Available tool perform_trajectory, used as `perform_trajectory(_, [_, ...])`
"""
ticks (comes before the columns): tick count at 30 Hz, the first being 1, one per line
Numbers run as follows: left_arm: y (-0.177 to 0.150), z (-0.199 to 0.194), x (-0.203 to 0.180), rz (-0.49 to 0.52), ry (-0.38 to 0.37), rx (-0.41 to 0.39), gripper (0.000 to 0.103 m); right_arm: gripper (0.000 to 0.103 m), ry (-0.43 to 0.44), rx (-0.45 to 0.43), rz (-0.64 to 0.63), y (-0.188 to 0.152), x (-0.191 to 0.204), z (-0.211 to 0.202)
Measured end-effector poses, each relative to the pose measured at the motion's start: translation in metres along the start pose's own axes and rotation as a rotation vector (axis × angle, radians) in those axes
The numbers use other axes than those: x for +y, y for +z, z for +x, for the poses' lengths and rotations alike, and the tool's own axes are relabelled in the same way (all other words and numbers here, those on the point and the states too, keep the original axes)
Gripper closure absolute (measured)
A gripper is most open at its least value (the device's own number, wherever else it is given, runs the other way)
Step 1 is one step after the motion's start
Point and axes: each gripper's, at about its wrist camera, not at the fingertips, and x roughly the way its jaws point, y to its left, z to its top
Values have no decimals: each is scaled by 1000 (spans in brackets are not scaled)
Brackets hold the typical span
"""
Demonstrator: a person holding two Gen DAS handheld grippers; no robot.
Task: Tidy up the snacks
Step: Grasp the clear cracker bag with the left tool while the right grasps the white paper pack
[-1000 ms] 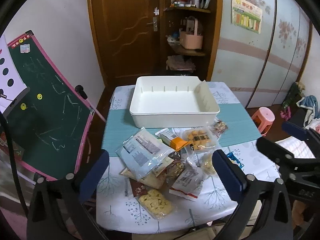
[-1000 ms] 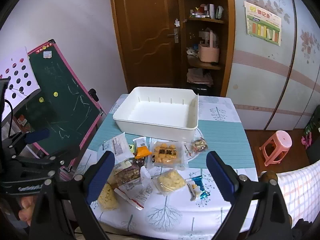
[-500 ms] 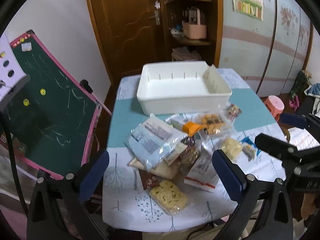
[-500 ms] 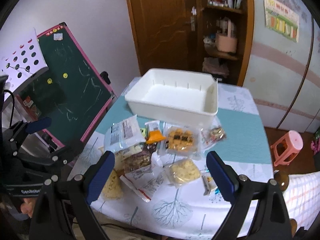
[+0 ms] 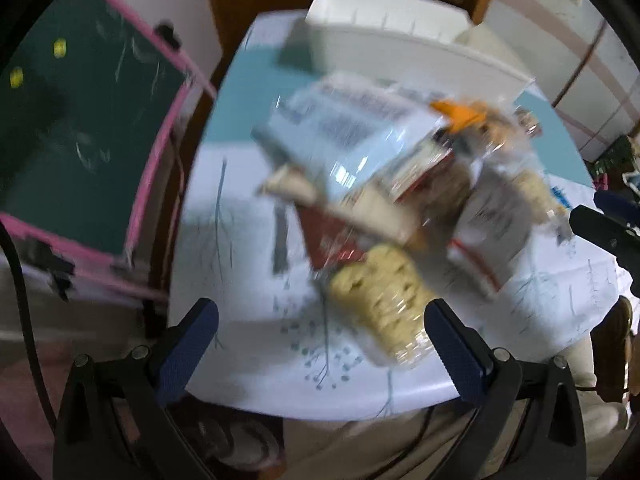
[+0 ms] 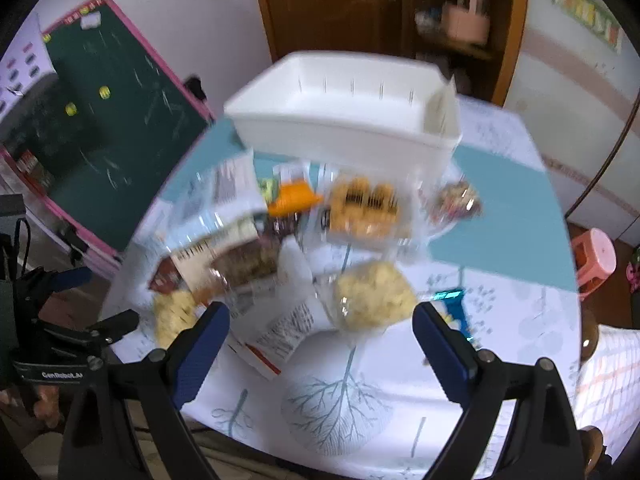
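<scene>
Snacks (image 6: 304,248) heaped before empty bin (image 6: 352,120). My left gripper (image 5: 320,344) and right gripper (image 6: 320,340) both spread wide, holding nothing. Approach step. Next: pick 1 packet, clamp.

A green chalkboard (image 6: 116,128) with a pink frame is seen leaning at the left of the desk (image 6: 500,216), which is covered by a white cloth printed with trees and crossed by a teal band. A brown wooden door (image 6: 332,4) is seen behind, with open shelves (image 6: 460,20) beside it. A pink stool (image 6: 594,256) is seen on the floor at the right.
</scene>
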Motion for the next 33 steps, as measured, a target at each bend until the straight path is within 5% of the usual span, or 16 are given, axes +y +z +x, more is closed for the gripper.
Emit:
perform_trajectory(13, [-2, 57, 12, -156, -187, 169, 1, 9, 178, 213, 167, -5, -8, 69])
perform_trajectory(22, [16, 73, -11, -90, -176, 203, 3, 9, 183, 239, 185, 4, 2, 86])
perform_trajectory(23, [17, 73, -15, -78, -171, 204, 4, 12, 179, 234, 169, 3, 4, 85])
perform_trajectory(26, [20, 74, -27, -34, -171, 211, 16, 41, 236, 226, 142, 4, 9, 86])
perform_trajectory(33, [22, 62, -38, 18, -174, 179, 37, 49, 225, 184, 112, 1, 11, 74])
